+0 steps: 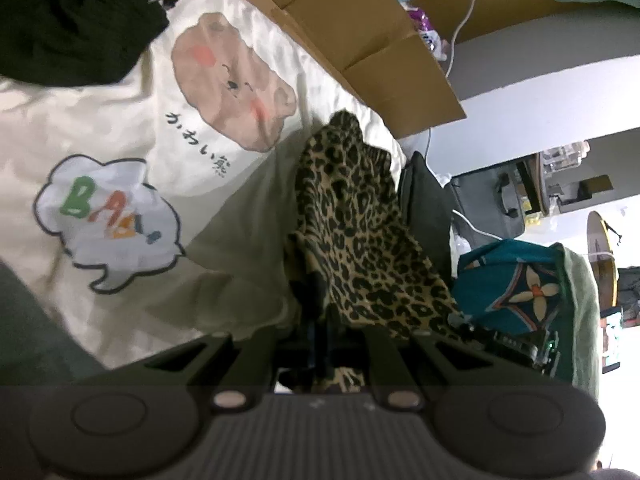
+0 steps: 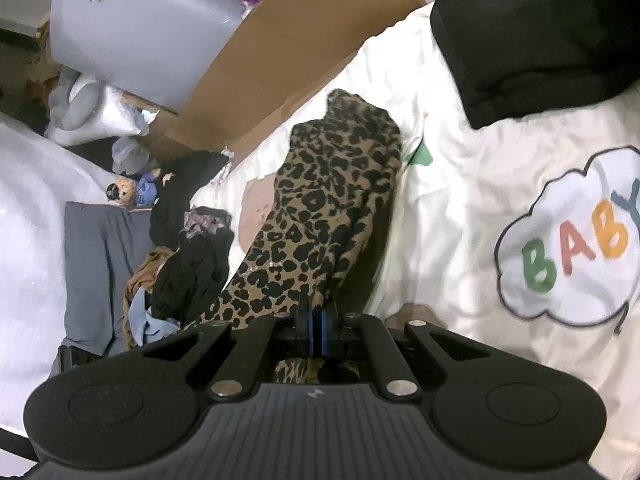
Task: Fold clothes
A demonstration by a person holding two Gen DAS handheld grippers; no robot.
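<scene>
Right claw [image 2: 317, 322] clamps leopard garment [image 2: 320, 200]; left claw [image 1: 320, 344] too; only right view shows clothes heap [image 2: 188, 264].

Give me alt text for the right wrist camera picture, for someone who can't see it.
The right gripper, shut on a leopard-print garment, holds it over a cream bedspread printed with a BABY cloud. A black garment lies at the top right; cardboard and a pile of clothes are on the left.

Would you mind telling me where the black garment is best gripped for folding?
Grip the black garment at its free corner nearest the cloud print, coming from that side: it lies bunched on the bedspread and that corner sticks out, clear of the leopard cloth.
</scene>
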